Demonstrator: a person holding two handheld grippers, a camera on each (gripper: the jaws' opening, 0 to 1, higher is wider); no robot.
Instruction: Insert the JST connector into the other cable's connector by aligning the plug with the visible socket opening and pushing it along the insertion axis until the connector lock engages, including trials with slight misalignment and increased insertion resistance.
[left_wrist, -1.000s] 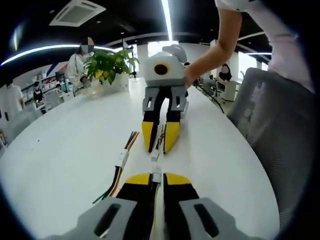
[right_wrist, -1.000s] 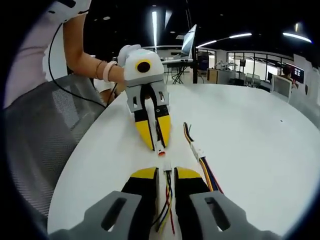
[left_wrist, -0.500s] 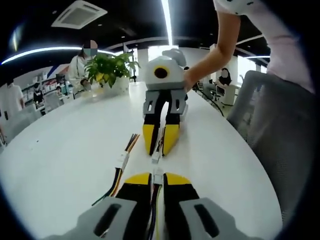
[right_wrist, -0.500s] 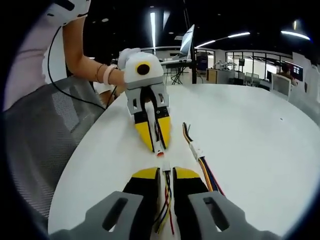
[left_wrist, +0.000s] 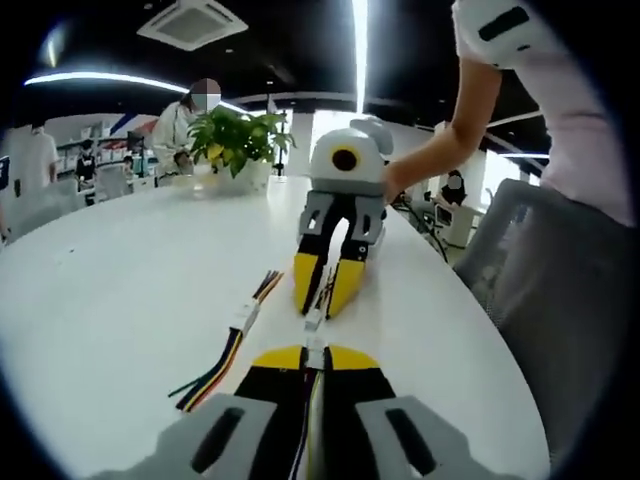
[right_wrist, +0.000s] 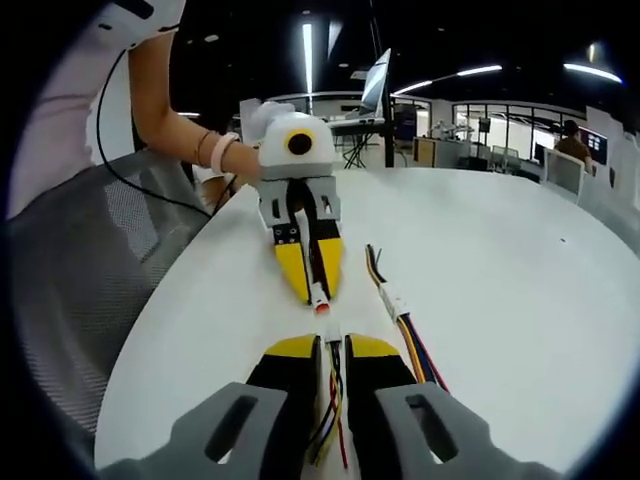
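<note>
No legible text, label, brand, number or sign anywhere, in the left gripper view or the right gripper view. Checked the white connector housings, the wires and the yellow-tipped jaws (all plain, unmarked). Far wall displays and screens beyond the tabletop (right_wrist: 520, 250) too small and blurred to read.

White table (left_wrist: 120, 270), potted green plant (left_wrist: 238, 140) at its far edge, grey mesh chair (right_wrist: 75, 280) beside the table, open laptop (right_wrist: 377, 85) on a distant stand, ceiling light strip (left_wrist: 360, 40), people seated behind.
</note>
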